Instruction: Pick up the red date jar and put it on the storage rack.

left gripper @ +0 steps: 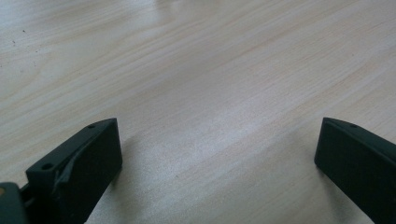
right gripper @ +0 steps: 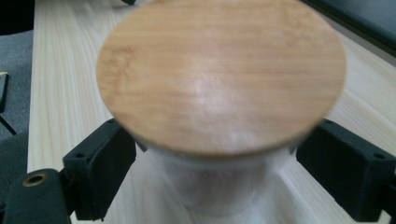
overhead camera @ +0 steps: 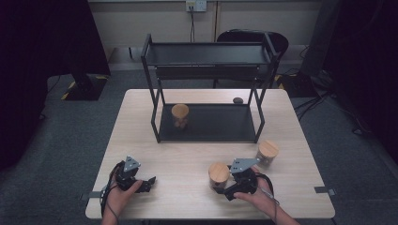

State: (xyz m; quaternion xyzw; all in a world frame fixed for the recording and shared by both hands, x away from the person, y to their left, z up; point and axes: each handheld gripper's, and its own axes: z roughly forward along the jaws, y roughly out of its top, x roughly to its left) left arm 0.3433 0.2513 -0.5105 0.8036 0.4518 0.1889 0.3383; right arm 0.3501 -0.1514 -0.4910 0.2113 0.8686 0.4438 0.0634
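Right gripper [overhead camera: 224, 183] — jaws at either side of a wooden-lidded jar [overhead camera: 218, 176] near the table's [overhead camera: 187, 164] front edge, whether pressing it cannot be told. Left gripper [overhead camera: 149, 183] — jaws spread over bare tabletop.

Grey carpet floor [overhead camera: 56, 140], pale wall [overhead camera: 141, 23], dark curtains [overhead camera: 42, 37].

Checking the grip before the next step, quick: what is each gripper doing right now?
Left gripper: open, holding nothing, over the table.
Right gripper: jaws around a wooden-lidded jar; contact cannot be told.
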